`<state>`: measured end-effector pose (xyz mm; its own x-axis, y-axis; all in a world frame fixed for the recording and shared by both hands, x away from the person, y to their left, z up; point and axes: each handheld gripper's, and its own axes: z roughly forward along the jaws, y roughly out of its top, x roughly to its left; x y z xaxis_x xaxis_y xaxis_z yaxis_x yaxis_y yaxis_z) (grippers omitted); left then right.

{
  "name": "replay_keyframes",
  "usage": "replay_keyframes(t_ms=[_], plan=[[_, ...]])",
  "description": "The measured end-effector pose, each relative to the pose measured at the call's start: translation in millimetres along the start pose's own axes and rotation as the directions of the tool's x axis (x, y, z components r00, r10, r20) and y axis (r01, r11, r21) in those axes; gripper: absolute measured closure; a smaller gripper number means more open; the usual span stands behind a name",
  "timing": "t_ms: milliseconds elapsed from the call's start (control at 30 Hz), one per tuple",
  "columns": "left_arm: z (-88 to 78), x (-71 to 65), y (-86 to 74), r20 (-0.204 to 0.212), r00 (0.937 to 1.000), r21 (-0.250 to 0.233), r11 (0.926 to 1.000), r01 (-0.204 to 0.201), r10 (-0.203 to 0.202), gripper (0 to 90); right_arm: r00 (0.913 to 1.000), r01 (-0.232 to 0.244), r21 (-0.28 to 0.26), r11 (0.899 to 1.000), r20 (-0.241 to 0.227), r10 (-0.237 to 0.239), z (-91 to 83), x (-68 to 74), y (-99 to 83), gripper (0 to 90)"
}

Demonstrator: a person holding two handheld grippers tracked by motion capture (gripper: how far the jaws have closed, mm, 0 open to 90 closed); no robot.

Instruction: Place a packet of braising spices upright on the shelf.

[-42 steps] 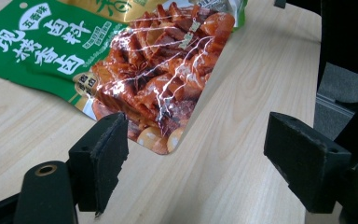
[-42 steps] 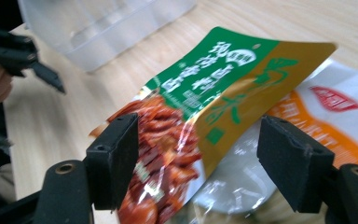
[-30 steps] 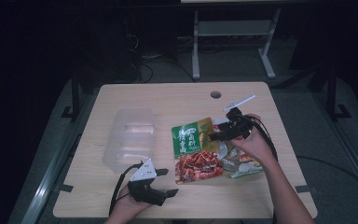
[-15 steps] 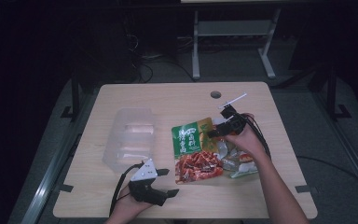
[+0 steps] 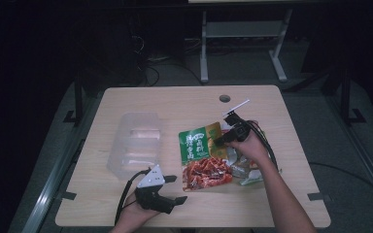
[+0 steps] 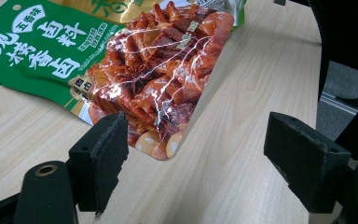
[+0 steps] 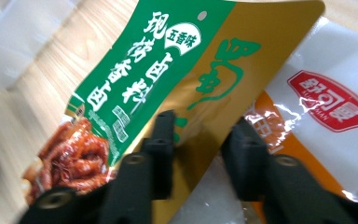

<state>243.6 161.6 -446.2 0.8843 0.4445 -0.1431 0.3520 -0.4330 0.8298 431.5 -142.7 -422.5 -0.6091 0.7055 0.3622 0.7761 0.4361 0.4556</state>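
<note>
Looking down from the high view, we see the right claw (image 5: 222,140) at the top right edge of the green and gold seasoning pouch (image 5: 205,156), which lies flat on the wooden tabletop (image 5: 184,104) right of center. Its jaws have just been closing, and in the right gripper view the right claw (image 7: 196,135) has the pouch's gold edge (image 7: 223,84) between its two black jaws; we cannot tell if the pads already press on it, a gap shows between them. Under the pouch, on its right side, lies a white packet (image 7: 331,102) with a red logo and an orange band, partly covered by the pouch. In the high view more packets (image 5: 245,167) stick out from beneath the pouch, beside the right forearm. The left claw (image 5: 172,189) sits low near the tabletop's front edge, just left of the pouch's bottom corner, jaws spread wide with nothing between them. In the left gripper view the left claw (image 6: 193,158) points at the pouch's lower corner (image 6: 158,93) with the red food print, close but apart from it. A clear plastic container (image 5: 135,144) stands left of the pouch, well apart from both claws. A round hole (image 5: 224,98) marks the tabletop's far side.
</note>
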Motion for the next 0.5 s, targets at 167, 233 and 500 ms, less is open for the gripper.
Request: replay_keyframes(t_ms=[167, 233, 500], plan=[[0.5, 0.9, -0.1, 0.001, 1.0, -0.001, 1.0, 0.006, -0.006, 21.5, 0.9988, -0.033, -0.013, 0.999, -0.037, 0.032, 0.0, -1.5, 0.5, 86.6], [0.8, 0.8, -0.2, 0.001, 1.0, 0.0, 1.0, 0.007, -0.007, 21.5, 0.9976, -0.042, -0.023, 0.999, -0.056, 0.041, -2.1, -0.5, 0.0, 89.7], [2.8, 3.1, 0.9, 0.029, 0.9979, -0.015, 0.9982, 0.058, -0.057, 21.6, 0.9976, 0.011, -0.086, 0.996, -0.067, -0.016, -16.0, 12.5, -2.2, 90.0]])
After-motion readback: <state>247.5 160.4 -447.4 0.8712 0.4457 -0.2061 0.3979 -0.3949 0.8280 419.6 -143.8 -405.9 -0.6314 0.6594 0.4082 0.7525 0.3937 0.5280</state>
